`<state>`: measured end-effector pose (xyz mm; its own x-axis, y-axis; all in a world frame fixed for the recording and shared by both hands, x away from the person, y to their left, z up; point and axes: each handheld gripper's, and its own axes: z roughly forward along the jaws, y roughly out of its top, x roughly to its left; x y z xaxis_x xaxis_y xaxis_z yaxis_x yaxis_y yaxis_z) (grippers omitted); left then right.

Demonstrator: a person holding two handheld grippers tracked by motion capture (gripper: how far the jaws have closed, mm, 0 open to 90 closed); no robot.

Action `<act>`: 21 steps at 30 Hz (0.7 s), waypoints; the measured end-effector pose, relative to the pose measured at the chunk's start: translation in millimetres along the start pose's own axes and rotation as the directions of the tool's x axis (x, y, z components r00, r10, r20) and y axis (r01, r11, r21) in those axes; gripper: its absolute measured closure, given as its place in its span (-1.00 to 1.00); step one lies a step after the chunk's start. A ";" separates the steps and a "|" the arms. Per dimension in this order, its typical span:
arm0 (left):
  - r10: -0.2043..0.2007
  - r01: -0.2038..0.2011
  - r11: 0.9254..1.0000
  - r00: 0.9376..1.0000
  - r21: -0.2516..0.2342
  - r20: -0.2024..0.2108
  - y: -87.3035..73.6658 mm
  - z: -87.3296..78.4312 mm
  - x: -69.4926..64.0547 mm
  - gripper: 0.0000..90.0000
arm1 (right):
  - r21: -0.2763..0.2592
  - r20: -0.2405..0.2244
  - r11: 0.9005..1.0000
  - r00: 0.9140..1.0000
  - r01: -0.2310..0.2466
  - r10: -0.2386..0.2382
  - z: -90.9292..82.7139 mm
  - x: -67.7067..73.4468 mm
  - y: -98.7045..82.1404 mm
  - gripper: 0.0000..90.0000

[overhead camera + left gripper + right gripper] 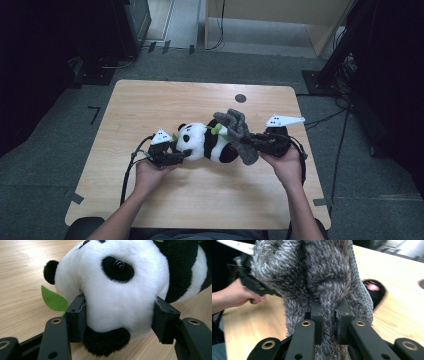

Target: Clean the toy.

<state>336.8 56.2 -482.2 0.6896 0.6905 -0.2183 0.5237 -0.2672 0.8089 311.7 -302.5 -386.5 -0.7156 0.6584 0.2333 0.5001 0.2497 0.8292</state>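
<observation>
A black-and-white panda plush (202, 142) lies on its side in the middle of the wooden table (165, 100). My left gripper (186, 154) is shut on its head; in the left gripper view the two pads (77, 315) press into the white face (117, 297) from both sides. A green felt leaf (53, 300) sticks out beside the head. My right gripper (248, 141) is shut on a grey fuzzy cloth (235, 125) and holds it over the panda's body. In the right gripper view a fold of the cloth (322, 272) is pinched between the jaws of the right gripper (329, 320).
A dark round hole (240, 98) sits near the table's far edge. The panda's black foot with a pink pad (373, 287) lies behind the cloth. Cables trail from both grippers. Dark stands and cables (330, 65) stand on the carpeted floor around the table.
</observation>
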 end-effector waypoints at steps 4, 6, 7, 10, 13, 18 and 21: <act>-0.008 0.008 1.000 1.000 0.002 0.001 0.2 0.1 -0.8 -0.14 | 0.024 -0.030 0.999 0.999 0.024 -0.024 12.2 12.4 3.1 0.80; -0.008 0.008 1.000 1.000 0.008 0.002 0.4 0.0 -0.8 -0.14 | 0.050 -0.030 0.998 0.999 0.037 -0.035 21.3 15.1 1.0 0.80; -0.008 0.008 1.000 1.000 0.011 0.002 0.6 0.0 -1.0 -0.14 | 0.057 -0.025 0.998 0.999 0.041 -0.040 25.3 15.5 -0.5 0.80; -0.003 0.003 1.000 1.000 0.014 0.003 0.8 0.1 -1.1 -0.15 | 0.058 -0.006 0.997 0.998 0.056 -0.056 32.1 13.9 -4.5 0.78; -0.006 0.006 1.000 1.000 0.013 0.006 0.8 0.2 -1.0 -0.14 | 0.055 0.043 0.997 0.997 0.055 -0.058 32.8 9.3 -8.0 0.79; 0.002 -0.002 1.000 1.000 0.017 0.006 0.7 0.0 -1.3 -0.14 | 0.059 0.083 0.998 0.996 0.005 -0.010 34.6 -3.8 -14.4 0.81; 0.006 -0.006 1.000 1.000 0.018 0.004 0.5 0.1 -1.5 -0.14 | 0.069 0.088 0.997 0.996 -0.022 0.016 38.2 -11.1 -19.7 0.82</act>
<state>336.1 55.0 -481.5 0.6948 0.6861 -0.2157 0.5285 -0.2836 0.8001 328.4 -287.5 -424.8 -0.6617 0.7223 0.2012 0.5486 0.2835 0.7866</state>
